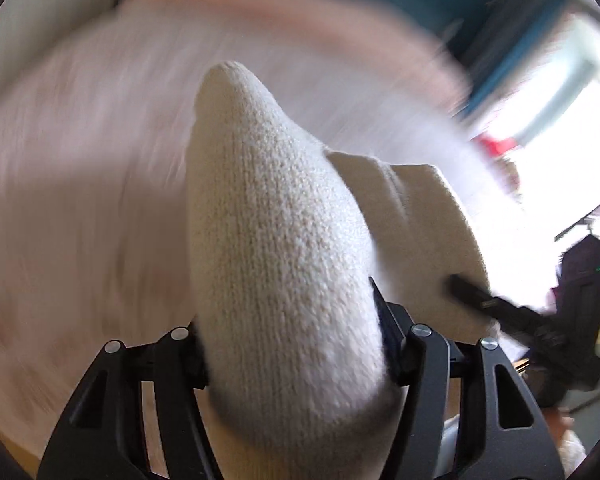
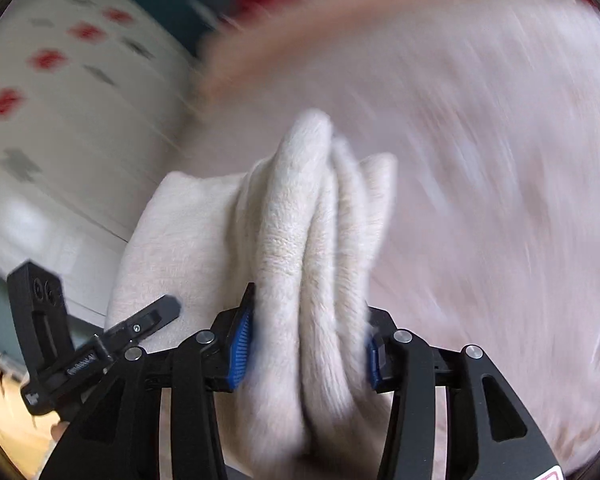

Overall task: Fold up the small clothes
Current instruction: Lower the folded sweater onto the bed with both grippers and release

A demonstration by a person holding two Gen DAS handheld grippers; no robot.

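A cream knitted garment [image 1: 276, 240] is stretched between both grippers, above a blurred pale pink cloth surface [image 1: 80, 184]. My left gripper [image 1: 292, 336] is shut on one bunched end of it, which bulges forward between the fingers. My right gripper [image 2: 308, 344] is shut on the other end [image 2: 300, 240], folded in several layers between the blue pads [image 2: 240, 344]. The right gripper shows in the left wrist view [image 1: 500, 308] at the lower right, and the left gripper shows in the right wrist view [image 2: 100, 340] at the lower left. The background is motion-blurred.
A white cloth with red and grey marks [image 2: 60, 92] lies at the left in the right wrist view. A teal surface [image 1: 440, 4] and a bright window [image 1: 560, 120] show beyond the pink cloth. A wooden edge [image 2: 4, 412] shows at the lower left.
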